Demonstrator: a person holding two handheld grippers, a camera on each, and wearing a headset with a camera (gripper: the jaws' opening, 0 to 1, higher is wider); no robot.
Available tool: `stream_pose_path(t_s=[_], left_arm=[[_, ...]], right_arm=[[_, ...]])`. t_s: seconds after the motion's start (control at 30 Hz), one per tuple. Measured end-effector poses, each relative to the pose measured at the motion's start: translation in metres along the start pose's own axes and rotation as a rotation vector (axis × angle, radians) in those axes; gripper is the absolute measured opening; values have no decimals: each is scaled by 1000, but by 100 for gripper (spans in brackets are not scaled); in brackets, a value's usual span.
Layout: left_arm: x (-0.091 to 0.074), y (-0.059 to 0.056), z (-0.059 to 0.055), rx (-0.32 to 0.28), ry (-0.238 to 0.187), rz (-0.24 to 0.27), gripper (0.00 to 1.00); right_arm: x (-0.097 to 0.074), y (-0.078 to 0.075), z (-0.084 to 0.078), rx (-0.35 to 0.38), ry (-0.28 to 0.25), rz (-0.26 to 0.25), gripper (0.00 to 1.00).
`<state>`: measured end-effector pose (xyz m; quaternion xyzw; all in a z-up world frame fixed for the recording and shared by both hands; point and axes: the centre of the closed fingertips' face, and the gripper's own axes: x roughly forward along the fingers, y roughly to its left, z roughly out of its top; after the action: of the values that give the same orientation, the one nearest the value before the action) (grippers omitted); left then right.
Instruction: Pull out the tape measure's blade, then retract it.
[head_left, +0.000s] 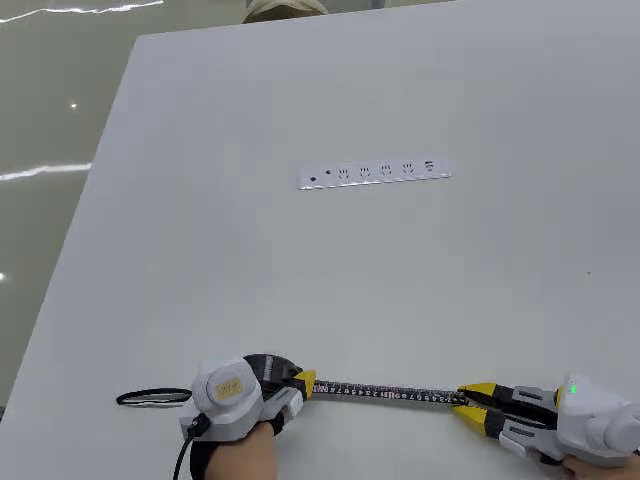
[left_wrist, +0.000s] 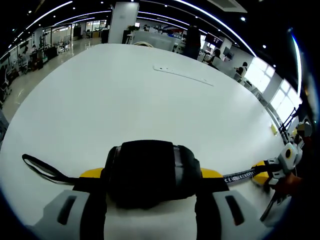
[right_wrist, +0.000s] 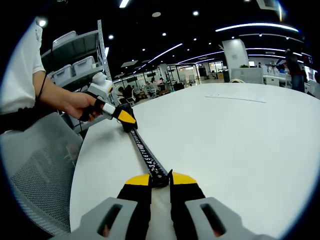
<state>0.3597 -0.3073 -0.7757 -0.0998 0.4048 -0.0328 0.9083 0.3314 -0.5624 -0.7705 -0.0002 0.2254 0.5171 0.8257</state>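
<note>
The black tape measure case lies near the table's front edge, with my left gripper shut around it. A black wrist strap trails off to its left. The dark blade runs out of the case to the right, low over the tabletop. My right gripper is shut on the blade's end. The left gripper also appears at the blade's far end in the right gripper view, and the right gripper appears at the right of the left gripper view.
A white power strip lies flat in the middle of the white table. The table's left edge drops to a glossy floor. A mesh chair and the person's arm are at the left of the right gripper view.
</note>
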Motion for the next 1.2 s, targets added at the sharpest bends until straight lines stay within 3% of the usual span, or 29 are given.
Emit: stream_pose_path(t_s=[1.2], left_arm=[[0,0,0,-2,3,0,70]], right_arm=[[31,11,12,-8,-12,46,12]])
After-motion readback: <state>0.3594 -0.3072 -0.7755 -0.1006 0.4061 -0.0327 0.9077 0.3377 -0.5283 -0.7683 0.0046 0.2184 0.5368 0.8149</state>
